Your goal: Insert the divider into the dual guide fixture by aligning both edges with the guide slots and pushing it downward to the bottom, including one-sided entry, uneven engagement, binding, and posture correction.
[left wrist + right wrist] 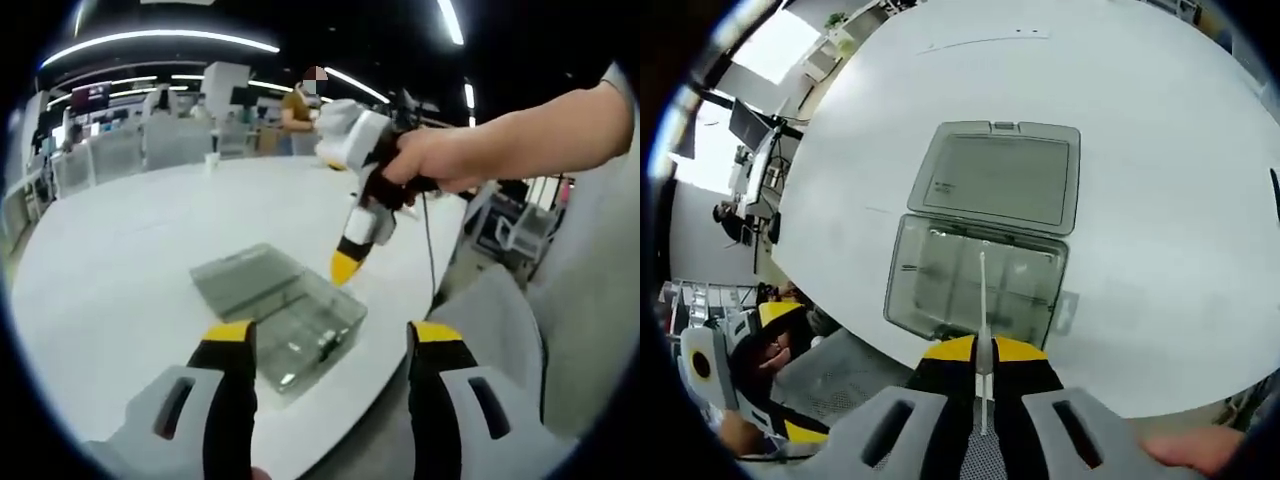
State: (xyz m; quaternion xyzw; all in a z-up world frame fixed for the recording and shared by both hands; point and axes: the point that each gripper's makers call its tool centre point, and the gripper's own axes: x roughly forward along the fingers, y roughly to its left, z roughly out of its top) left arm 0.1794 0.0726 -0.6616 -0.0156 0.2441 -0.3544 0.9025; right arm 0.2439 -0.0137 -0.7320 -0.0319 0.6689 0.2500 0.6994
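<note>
— Left gripper view first. What do we see?

— We see our left gripper (330,345) low in the view. Its two yellow-tipped jaws stand wide apart and hold nothing. Past them a clear plastic box (300,320) sits on the white table (130,240), close to the table's edge. Its lid (245,275) is flipped open and lies flat behind it.

— And the other claw?

— Our right gripper (345,265) comes in from the right, held by a hand (440,160). Its yellow tip points down over the box. From here we cannot tell if it holds something.

— Anyone else?

— A person (298,115) stands far back, behind the table.

— Now the right gripper view.

— We look down on the same box (975,285), with the lid (1000,178) lying open beyond it. Our right gripper (983,352) has its jaws closed tight on a thin clear divider (983,300). We see the divider edge-on. It sticks out from the jaws over the middle of the box. We cannot tell if its edges are in the slots yet.

— Is the left claw here?

— Yes, our left gripper (780,375) shows at the lower left, off the table (1160,150). We cannot tell its jaws from here.
</note>
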